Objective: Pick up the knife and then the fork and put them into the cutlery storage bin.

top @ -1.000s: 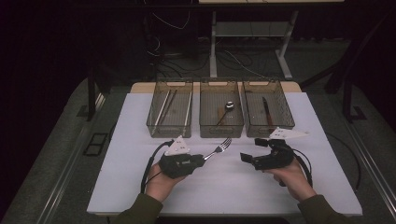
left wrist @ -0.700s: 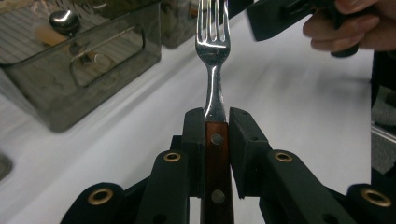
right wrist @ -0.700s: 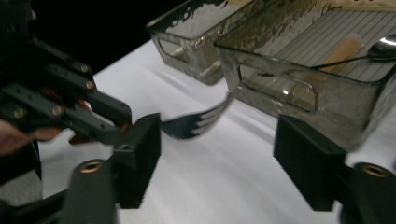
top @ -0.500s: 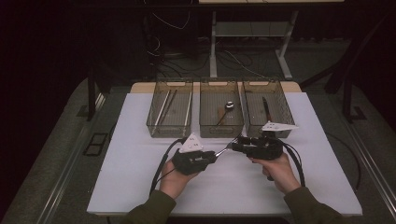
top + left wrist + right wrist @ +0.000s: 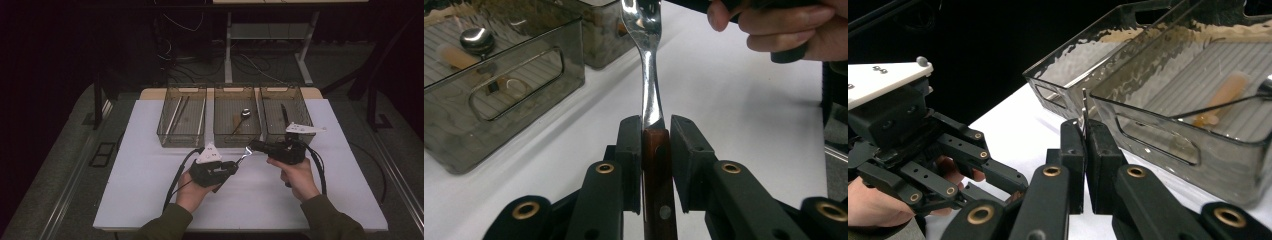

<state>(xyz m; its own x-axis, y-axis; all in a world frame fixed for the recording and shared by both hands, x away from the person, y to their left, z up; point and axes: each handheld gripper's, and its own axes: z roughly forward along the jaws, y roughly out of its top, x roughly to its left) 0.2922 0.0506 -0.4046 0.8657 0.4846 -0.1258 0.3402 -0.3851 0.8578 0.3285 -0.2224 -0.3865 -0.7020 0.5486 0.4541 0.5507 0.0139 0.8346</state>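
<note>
Over a white table (image 5: 150, 190) in a dark room, both grippers (image 5: 231, 167) (image 5: 254, 145) clamp one fork (image 5: 650, 85), the right's jaws just closing

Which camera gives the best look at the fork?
The left gripper view: the fork runs up the middle, its wooden handle clamped in the left tongs. The high view shows it small, bridging both tongs. The right gripper view shows a thin metal edge between the right tongs.

Three clear bins (image 5: 182, 116) on white table (image 5: 150, 200)
</note>
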